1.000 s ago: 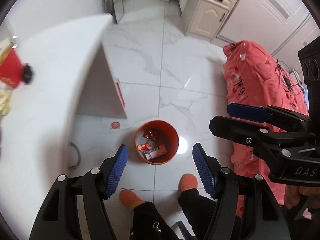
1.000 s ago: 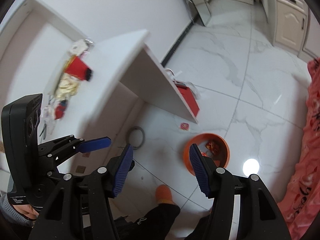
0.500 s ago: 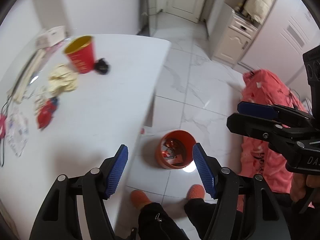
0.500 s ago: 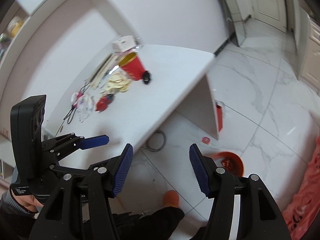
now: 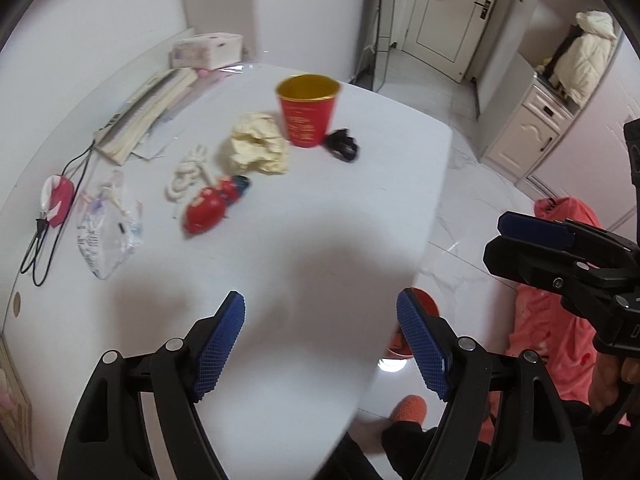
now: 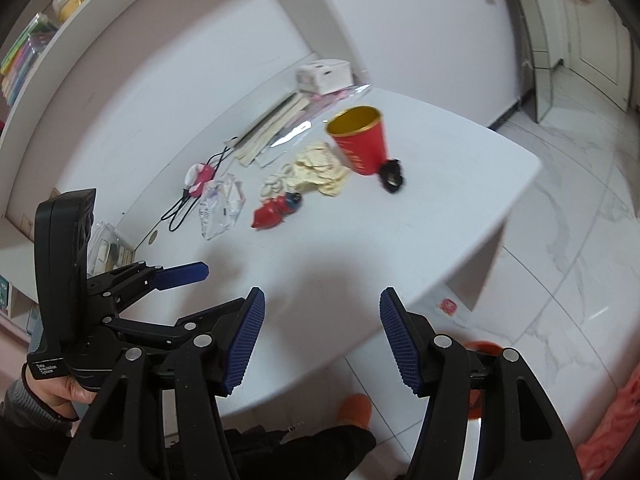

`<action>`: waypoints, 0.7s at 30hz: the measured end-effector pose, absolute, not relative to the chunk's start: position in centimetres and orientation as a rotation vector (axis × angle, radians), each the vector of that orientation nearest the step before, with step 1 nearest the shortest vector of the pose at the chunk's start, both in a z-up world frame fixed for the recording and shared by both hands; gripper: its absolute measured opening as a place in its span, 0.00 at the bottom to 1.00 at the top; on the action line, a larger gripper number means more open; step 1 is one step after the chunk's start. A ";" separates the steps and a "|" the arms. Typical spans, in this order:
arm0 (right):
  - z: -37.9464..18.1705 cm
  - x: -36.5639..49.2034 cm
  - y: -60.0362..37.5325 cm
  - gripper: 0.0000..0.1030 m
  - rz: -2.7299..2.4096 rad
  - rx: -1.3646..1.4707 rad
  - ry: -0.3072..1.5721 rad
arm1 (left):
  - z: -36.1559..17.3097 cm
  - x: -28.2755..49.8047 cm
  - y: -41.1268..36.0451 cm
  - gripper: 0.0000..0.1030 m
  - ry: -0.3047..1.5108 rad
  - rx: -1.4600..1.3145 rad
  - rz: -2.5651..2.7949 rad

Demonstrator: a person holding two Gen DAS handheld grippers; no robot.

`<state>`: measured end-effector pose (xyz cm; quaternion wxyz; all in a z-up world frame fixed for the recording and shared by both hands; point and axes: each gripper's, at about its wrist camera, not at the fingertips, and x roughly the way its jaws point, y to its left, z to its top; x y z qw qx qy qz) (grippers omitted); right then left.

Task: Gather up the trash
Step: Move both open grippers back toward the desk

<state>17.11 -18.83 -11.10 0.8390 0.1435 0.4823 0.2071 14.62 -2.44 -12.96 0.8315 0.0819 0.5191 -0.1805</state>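
On the white table lie a red paper cup, crumpled yellowish paper, a black scrap, a red wrapper and a clear plastic bag. My left gripper hovers above the table's near part, its jaws opening with nothing between them. My right gripper hangs open and empty beside it, over the table's near edge. The orange bin on the floor is mostly hidden behind the table edge and my finger.
A tissue box, stacked books, a white cord and a pink charger with black cable sit at the table's far side. A pink bedspread is at the right. A wrapper lies on the floor.
Both grippers have risen and swung from over the floor bin to above the table. The table's trash has come into view and the bin has slipped behind the table edge. The left jaws stand wider.
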 end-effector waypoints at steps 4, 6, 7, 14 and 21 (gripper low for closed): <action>-11.6 19.4 -17.0 0.59 0.460 0.290 1.028 | -13.3 16.8 -0.9 0.76 1.102 0.180 -0.361; -11.8 20.5 -16.2 0.59 0.471 0.285 1.030 | -13.4 17.9 -0.1 0.76 1.104 0.180 -0.351; -12.0 21.3 -15.5 0.59 0.478 0.279 1.032 | -13.5 18.2 0.1 0.76 1.106 0.179 -0.348; -13.8 25.1 -13.5 0.59 0.488 0.276 1.053 | -14.9 22.2 1.6 0.76 1.123 0.180 -0.341; -15.4 28.5 -12.4 0.59 0.482 0.272 1.062 | -16.9 25.4 1.9 0.76 1.146 0.211 -0.372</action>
